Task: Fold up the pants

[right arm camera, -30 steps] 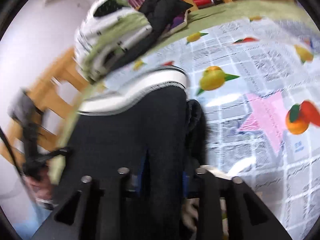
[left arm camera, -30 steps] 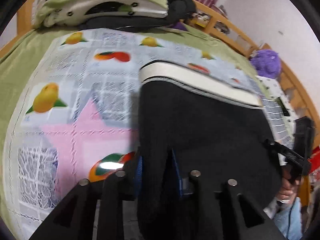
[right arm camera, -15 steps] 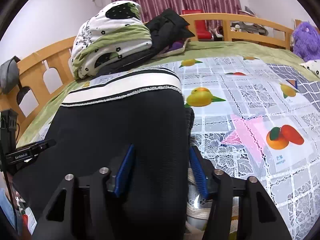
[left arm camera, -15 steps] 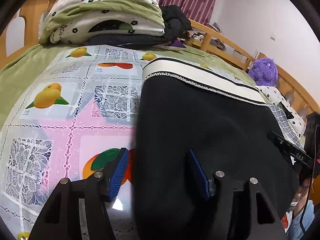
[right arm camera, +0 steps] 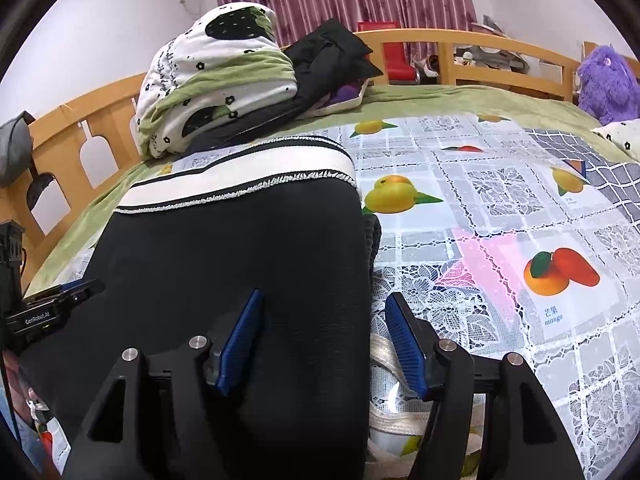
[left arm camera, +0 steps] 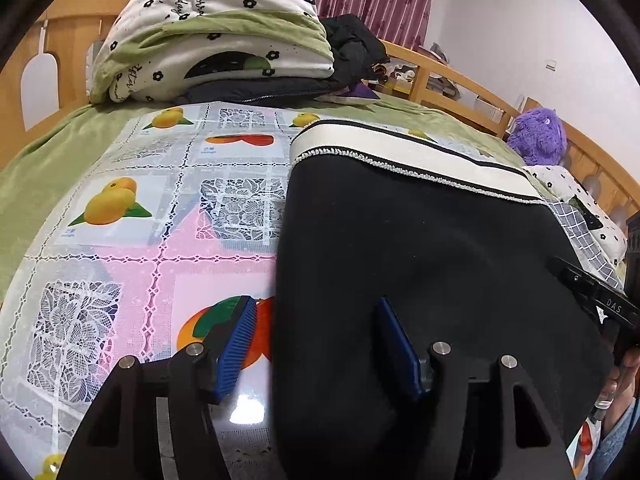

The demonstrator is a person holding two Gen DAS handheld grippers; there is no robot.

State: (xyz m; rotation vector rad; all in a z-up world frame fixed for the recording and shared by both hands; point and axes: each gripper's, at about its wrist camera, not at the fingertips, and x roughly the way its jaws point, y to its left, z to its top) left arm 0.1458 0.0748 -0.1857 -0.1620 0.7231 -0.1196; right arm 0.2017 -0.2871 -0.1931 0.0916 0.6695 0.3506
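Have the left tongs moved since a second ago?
Yes. The left tongs, shut on the pants a second ago, have opened and drawn back toward the person, away from the waistband.

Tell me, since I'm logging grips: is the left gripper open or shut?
Open. The left gripper has its blue pads apart, straddling the black pants' edge.

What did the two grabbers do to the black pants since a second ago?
Both let go. The left gripper and right gripper were clamped on the black pants; now their jaws stand open. The pants stayed folded on the fruit-print cloth.
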